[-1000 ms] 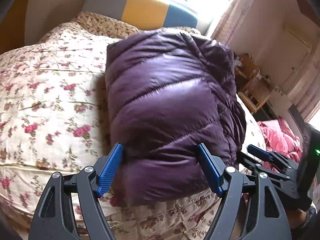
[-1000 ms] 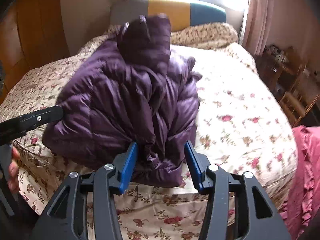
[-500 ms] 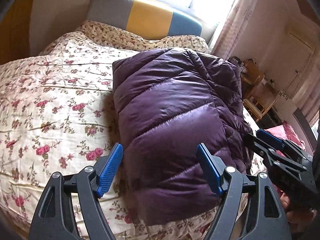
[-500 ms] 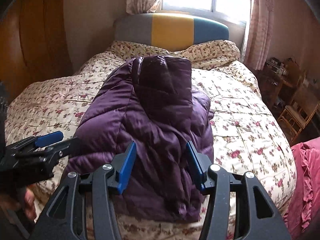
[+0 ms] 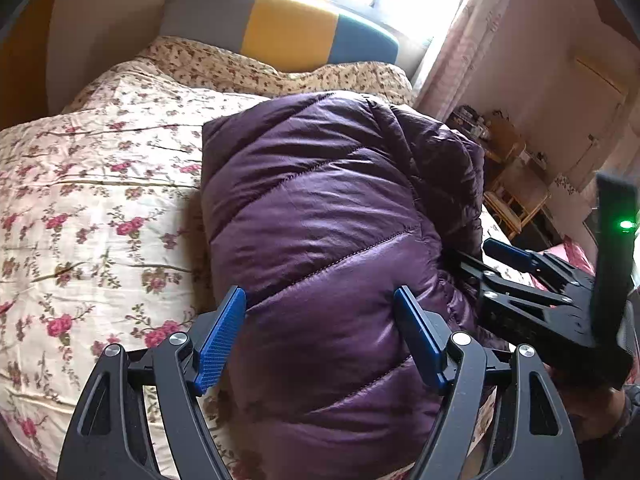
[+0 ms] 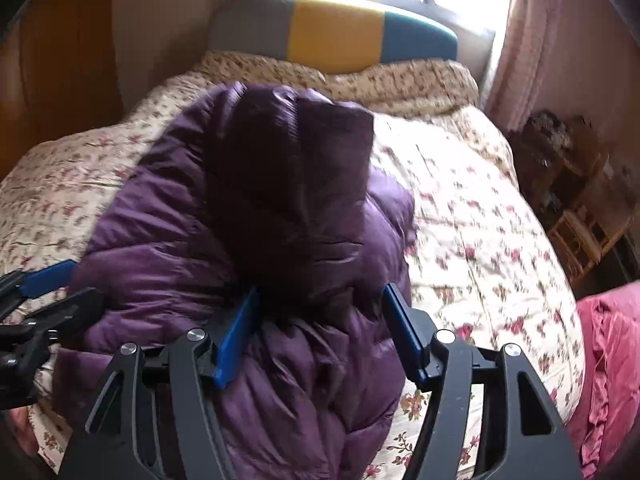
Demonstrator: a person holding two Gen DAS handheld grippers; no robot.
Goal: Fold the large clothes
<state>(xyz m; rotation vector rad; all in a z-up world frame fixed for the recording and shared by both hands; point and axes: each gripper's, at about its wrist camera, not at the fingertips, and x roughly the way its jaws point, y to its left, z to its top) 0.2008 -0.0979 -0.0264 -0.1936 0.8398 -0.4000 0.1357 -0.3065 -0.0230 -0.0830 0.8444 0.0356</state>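
On the floral bedspread [image 5: 92, 184], a purple puffer jacket [image 5: 320, 220] lies folded into a thick bundle, its quilted panels facing up and its near edge close to the foot of the bed. Seen from the right wrist, a darker folded part of the jacket [image 6: 288, 184] sits on top of the bundle, blurred by motion.

The left gripper [image 5: 320, 336] is low over the near end of the jacket, pointing up the bed toward the headboard. Its blue fingers [image 5: 220, 340] are spread wide, one on each side of the bundle's near left portion, and they clamp nothing; whether the pads touch the fabric cannot be told. In the right wrist view this same gripper shows at the left edge, beside the bundle's left flank.

The right gripper [image 6: 320, 332] is also low over the near end, further to the right, aimed the same way. Its fingers [image 6: 236, 340] are spread apart with a fold of jacket bulging between them, not pinched. From the left wrist it appears at the right edge, its tips against the bundle's right side, with a green light glowing on its body.

Beyond the jacket stands a headboard [image 6: 332, 32] in grey, yellow and blue panels under a bright window. A pink fabric [image 6: 608, 352] lies off the bed's right side, near wooden furniture [image 6: 580, 232].

No writing or label is legible anywhere.
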